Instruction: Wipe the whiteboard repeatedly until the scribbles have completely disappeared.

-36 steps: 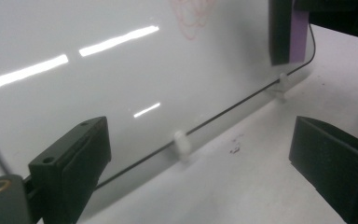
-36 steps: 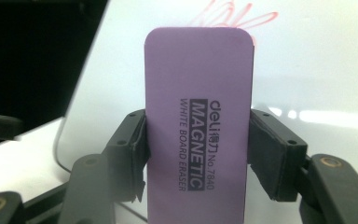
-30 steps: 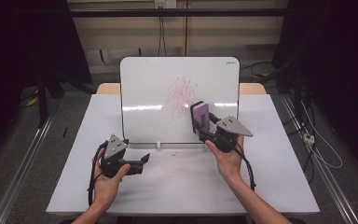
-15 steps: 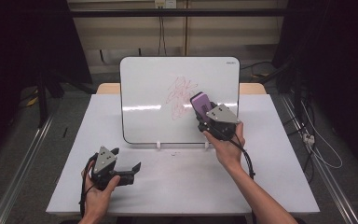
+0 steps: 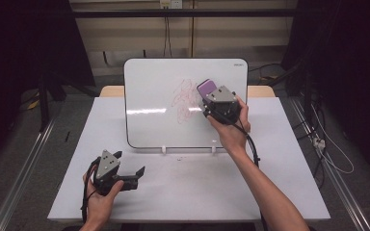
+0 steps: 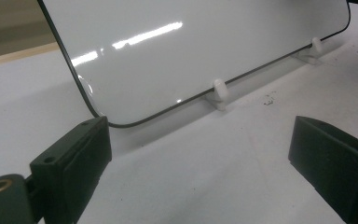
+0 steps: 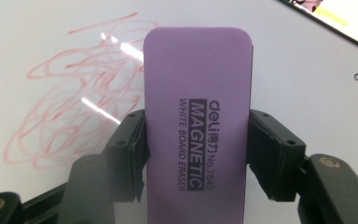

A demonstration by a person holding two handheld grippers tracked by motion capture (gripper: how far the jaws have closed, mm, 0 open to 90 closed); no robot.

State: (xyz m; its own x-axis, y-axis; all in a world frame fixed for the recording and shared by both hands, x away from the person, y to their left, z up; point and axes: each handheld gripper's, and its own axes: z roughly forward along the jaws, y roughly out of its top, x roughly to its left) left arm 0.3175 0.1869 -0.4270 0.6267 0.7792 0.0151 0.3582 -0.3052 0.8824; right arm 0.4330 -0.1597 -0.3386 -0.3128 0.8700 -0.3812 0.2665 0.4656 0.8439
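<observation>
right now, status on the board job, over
Right hand-held gripper shut on purple eraser, up at red scribble. Left hand-held gripper open, low on table. Whiteboard unobstructed.

Purple eraser point(image 7: 198, 114): "deli MAGNETIC WHITE BOARD ERASER No.7840"; whiteboard point(image 7: 307, 60): "deli".

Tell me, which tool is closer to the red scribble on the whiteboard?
The right tool. It holds the purple eraser up at the red scribble. The left tool is low over the table, in front of the whiteboard.
</observation>
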